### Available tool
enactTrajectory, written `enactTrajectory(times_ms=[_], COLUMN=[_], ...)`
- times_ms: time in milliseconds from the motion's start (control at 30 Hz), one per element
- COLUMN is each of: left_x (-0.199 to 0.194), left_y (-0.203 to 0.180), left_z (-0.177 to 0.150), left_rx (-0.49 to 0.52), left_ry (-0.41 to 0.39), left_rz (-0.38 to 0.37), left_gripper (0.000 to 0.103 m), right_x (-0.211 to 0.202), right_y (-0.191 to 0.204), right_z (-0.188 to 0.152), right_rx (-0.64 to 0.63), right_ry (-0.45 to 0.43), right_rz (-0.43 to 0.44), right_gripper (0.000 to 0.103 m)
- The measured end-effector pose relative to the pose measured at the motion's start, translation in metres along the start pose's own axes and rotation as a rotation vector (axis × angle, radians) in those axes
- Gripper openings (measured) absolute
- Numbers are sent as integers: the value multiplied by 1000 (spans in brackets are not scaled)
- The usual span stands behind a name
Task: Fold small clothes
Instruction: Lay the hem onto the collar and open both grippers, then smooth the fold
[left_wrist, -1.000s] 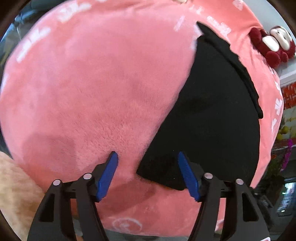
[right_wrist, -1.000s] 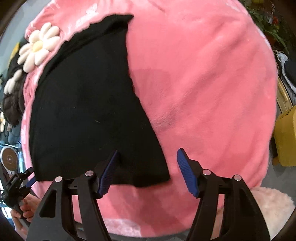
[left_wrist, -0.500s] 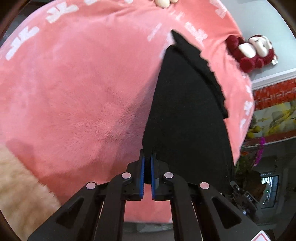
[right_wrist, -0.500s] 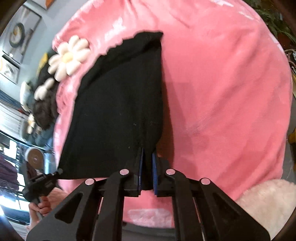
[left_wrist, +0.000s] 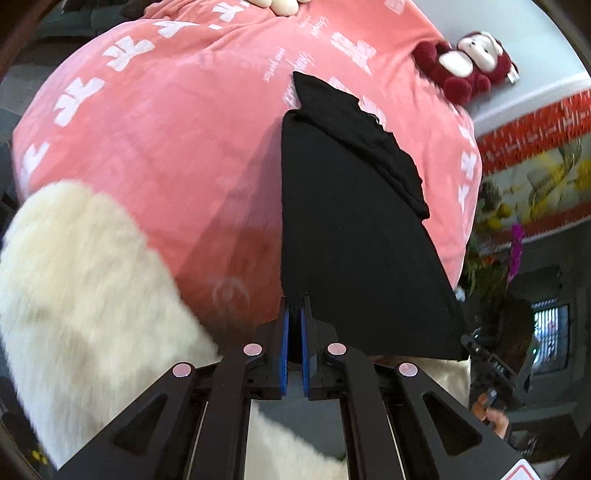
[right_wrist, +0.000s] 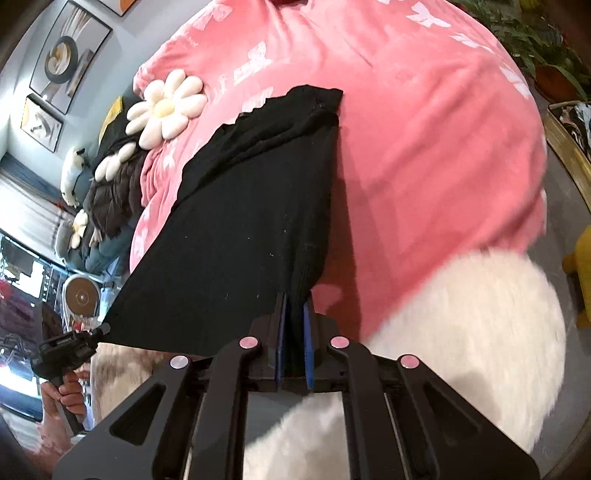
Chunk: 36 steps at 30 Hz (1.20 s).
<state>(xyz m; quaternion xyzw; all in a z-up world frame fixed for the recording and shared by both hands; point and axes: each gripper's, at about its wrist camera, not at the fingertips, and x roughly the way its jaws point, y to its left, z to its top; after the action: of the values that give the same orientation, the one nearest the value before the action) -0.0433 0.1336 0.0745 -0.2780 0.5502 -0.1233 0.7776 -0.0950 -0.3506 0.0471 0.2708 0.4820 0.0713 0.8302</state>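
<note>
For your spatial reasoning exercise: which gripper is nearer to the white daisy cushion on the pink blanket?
Probably right. The right gripper grips the black garment corner with the daisy cushion beyond the cloth. The left gripper grips the other corner; its view shows no daisy.

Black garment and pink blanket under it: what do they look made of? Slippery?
Black garment: thin matte knit, probably cotton jersey; it drapes limply, shows no sheen and carries pale lint specks. Pink blanket: plush fleece, probably polyester; short fuzzy nap with a soft sheen and white printed marks. Neither looks slick, though the fleece's nap may drag on the garment.
</note>
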Motion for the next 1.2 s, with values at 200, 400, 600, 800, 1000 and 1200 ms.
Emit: enactTrajectory(times_ms=[200,400,600,800,1000,1200], left_x=[-25,-48,-26,85,114,140], left_y=[-15,-44,-94,-108,-69,-24], left_z=[-26,21,136,250,243,231], left_rx=[58,126,201,159,147,103], left_ry=[16,-92,-266,-299,-233,-178], left_rz=[15,-31,35,291,330,340], left_gripper=[3,3,3,19,68,71], right_x=[-32,-55,-18,73,93,145], right_y=[17,39,49,9,11,29], right_z=[-21,33,169,253,200,185], right_rx=[-49,-88,-52,180,3,-227], right_ry=[3,-131,-296,-261,-206,-92], right_rz=[-18,22,-30,-102,-164,-233], right_gripper=[7,7,6,13,66,64])
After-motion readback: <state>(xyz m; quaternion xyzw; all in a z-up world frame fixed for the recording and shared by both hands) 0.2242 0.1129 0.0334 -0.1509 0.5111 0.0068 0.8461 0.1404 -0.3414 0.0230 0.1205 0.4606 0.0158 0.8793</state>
